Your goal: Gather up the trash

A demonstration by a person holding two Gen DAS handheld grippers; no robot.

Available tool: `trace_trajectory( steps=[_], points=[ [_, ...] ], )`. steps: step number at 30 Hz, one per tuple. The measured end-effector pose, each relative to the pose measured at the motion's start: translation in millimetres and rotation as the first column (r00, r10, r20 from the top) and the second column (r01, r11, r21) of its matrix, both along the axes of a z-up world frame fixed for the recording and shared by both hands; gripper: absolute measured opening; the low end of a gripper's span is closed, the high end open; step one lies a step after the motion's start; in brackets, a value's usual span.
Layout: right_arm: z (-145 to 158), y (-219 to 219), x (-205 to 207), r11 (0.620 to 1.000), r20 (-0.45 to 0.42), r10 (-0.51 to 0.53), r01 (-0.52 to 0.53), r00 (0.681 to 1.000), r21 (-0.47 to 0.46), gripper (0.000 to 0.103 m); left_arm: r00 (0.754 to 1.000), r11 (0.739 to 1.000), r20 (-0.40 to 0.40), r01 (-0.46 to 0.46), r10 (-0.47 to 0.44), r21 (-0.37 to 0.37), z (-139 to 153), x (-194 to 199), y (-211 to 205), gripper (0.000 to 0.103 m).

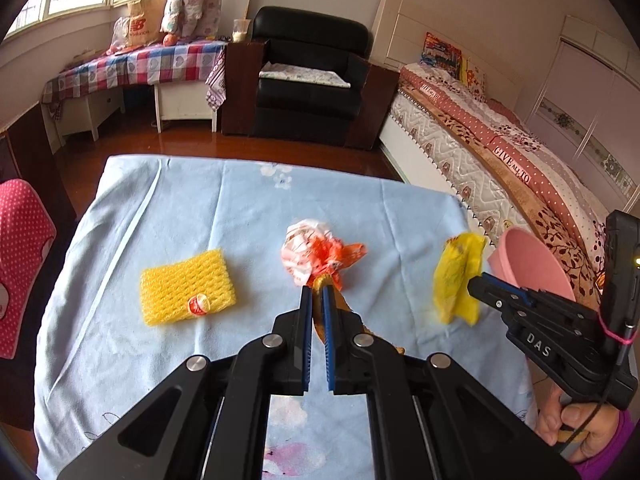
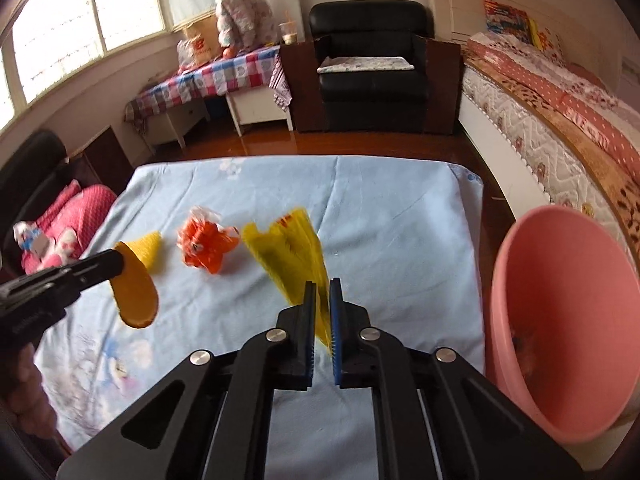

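Left tongs (image 1: 317,300) pinch peel (image 2: 136,292); right tongs (image 2: 323,294) pinch wrapper (image 2: 292,248).

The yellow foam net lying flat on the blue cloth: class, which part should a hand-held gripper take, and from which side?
Take the yellow foam net by its far right corner, coming from above and the right. It lies flat on the blue cloth, so only a thin edge fits between the fingers. Avoid the near edge, where a small red and white scrap rests on it.

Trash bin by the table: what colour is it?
Pink bin, plain, no pattern; clearest in the right wrist view.
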State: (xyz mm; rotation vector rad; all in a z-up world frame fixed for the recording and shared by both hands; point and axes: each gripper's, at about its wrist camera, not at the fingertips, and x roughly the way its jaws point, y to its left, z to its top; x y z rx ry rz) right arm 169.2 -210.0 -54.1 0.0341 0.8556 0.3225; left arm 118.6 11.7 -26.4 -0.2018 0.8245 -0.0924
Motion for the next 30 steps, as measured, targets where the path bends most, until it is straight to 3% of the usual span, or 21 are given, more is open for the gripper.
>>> trace_trajectory(
  steps=[7,11,16,19,22,25,30],
  points=[
    [21.1,-38.3,-25.1,0.977,-0.022,-0.096,0.098,0.995,0.189,0.007,0.997,0.999,0.064,0.036,-0.036,0.008,27.7,-6.8,-24.3,0.004],
    [31.5,-57.4,-39.6,0.961,-0.004,-0.136,0.133,0.991,0.244,0.007,0.992,0.998,0.104,0.064,-0.066,0.017,42.9,-11.1,-41.1,0.004],
    [30.0,-54.2,-42.9,0.968,-0.007,-0.053,0.053,0.999,0.244,0.007,0.989,0.998,0.133,0.056,-0.057,0.012,54.7,-13.6,-40.9,0.004],
    [19.1,-33.4,-32.6,0.98,-0.024,0.037,-0.032,0.999,0.196,0.01,0.991,0.999,0.13,0.036,-0.036,0.006,55.4,-13.4,-32.9,0.004],
    [5.6,-12.8,-20.5,0.984,-0.039,0.113,-0.107,0.993,0.141,0.038,0.993,1.0,0.12,0.019,-0.02,0.01,51.1,-13.2,-22.9,0.004],
    [-2.5,6.1,-11.9,0.98,-0.027,0.187,-0.184,0.982,0.068,0.051,0.994,1.0,0.105,0.0,-0.001,0.017,46.6,-12.6,-12.9,0.004],
    [-22.0,34.8,7.4,0.949,-0.067,0.306,-0.31,0.95,-0.06,0.057,0.997,0.999,0.072,-0.034,0.032,0.017,34.2,-8.6,3.3,0.004]
  ],
)
